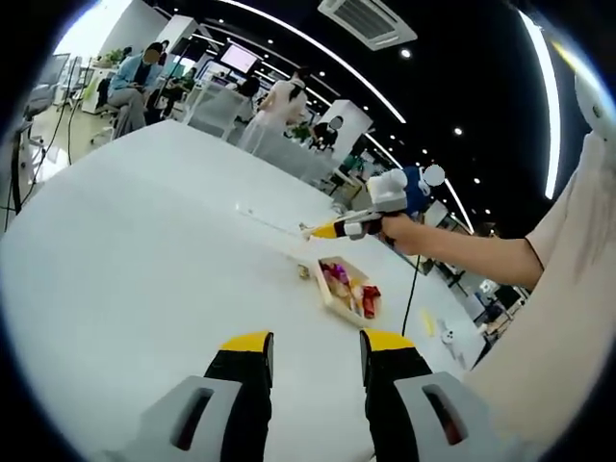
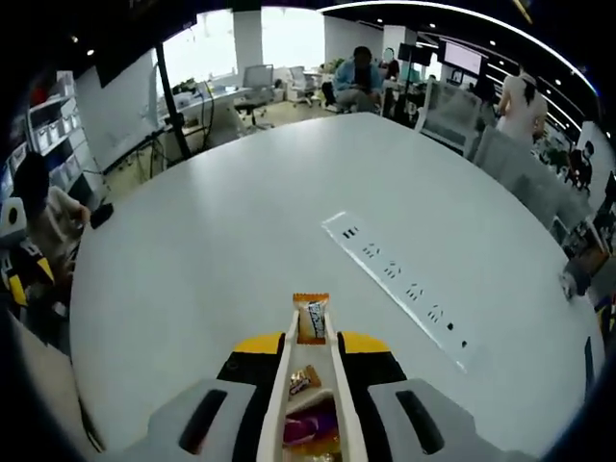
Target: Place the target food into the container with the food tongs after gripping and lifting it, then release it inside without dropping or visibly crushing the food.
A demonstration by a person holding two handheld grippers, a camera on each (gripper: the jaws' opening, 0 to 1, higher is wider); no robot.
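The white surface [image 2: 241, 241] spreads wide and bare around the container [image 1: 347, 289], with open room on every side; its far edge curves off toward the office desks, and its near edge runs close behind the container, by my right arm. A strip of sockets [image 2: 399, 276] is set into the surface beyond the container in the right gripper view. My left gripper [image 1: 315, 361] hangs over bare surface short of the container, its yellow-tipped fingers [image 1: 245, 351] held apart with nothing between them. My right gripper [image 2: 310, 351] is closed on the food tongs [image 2: 310, 380], whose two pale arms run forward between the fingers; in the left gripper view that gripper sits above and beyond the container. At the tongs' tips a small food packet [image 2: 311, 319] is pinched, orange at its crimped top edge and white-and-blue on its face, upright and uncrushed, lifted clear of the surface. Beneath the tongs, between my right fingers, I look down on the container's contents: wrapped sweets in brown, purple and yellow. From the left, the container is a shallow pale tray holding red, pink and yellow pieces.
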